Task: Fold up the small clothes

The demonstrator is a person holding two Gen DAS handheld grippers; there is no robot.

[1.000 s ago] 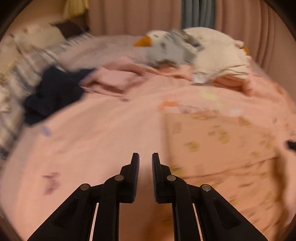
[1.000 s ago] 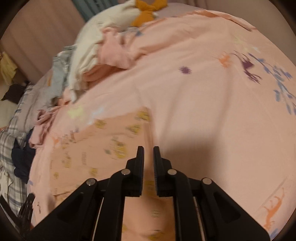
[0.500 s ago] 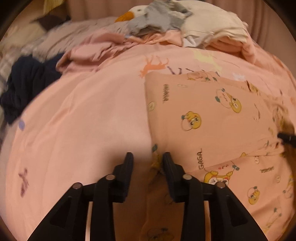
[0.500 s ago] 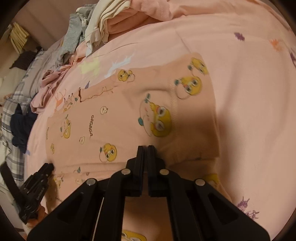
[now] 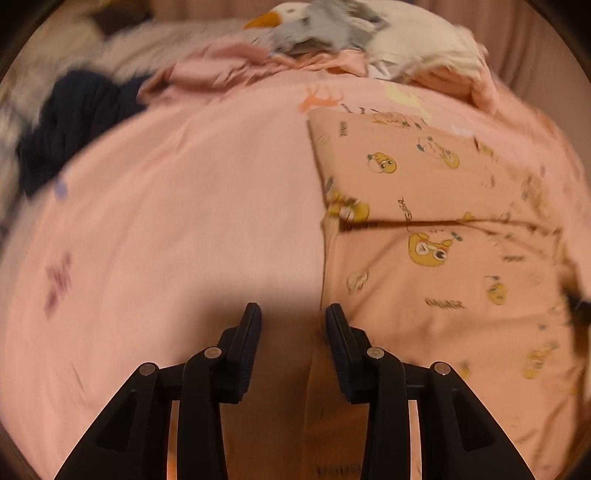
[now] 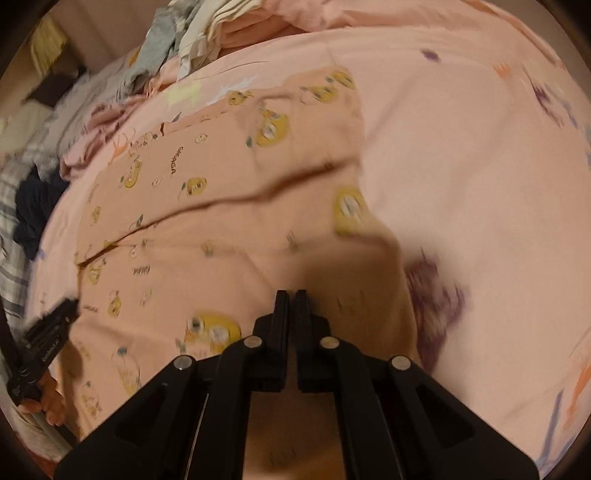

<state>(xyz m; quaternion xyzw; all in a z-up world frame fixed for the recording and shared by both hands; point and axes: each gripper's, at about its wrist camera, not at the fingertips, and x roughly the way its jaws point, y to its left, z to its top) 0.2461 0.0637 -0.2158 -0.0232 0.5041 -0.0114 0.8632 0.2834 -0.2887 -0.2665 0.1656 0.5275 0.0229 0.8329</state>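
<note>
**A:** While both views are blurred, where does the garment lie?

**B:** The peach duck-print garment lies flat on the pink bed sheet, its far part already folded over, well short of the heap of clothes at the bed's far edge.

**A:** And the tongs?

**B:** The left tongs stand partly open, empty, astride the garment's left edge. The right tongs are pressed together over its near right corner; fabric may be pinched there, though I cannot be sure.

**A:** How should the fold go?

**B:** I'd judge: pinch both near corners equally, lift together, carry toward the far edge, and lay the edges aligned.
</note>
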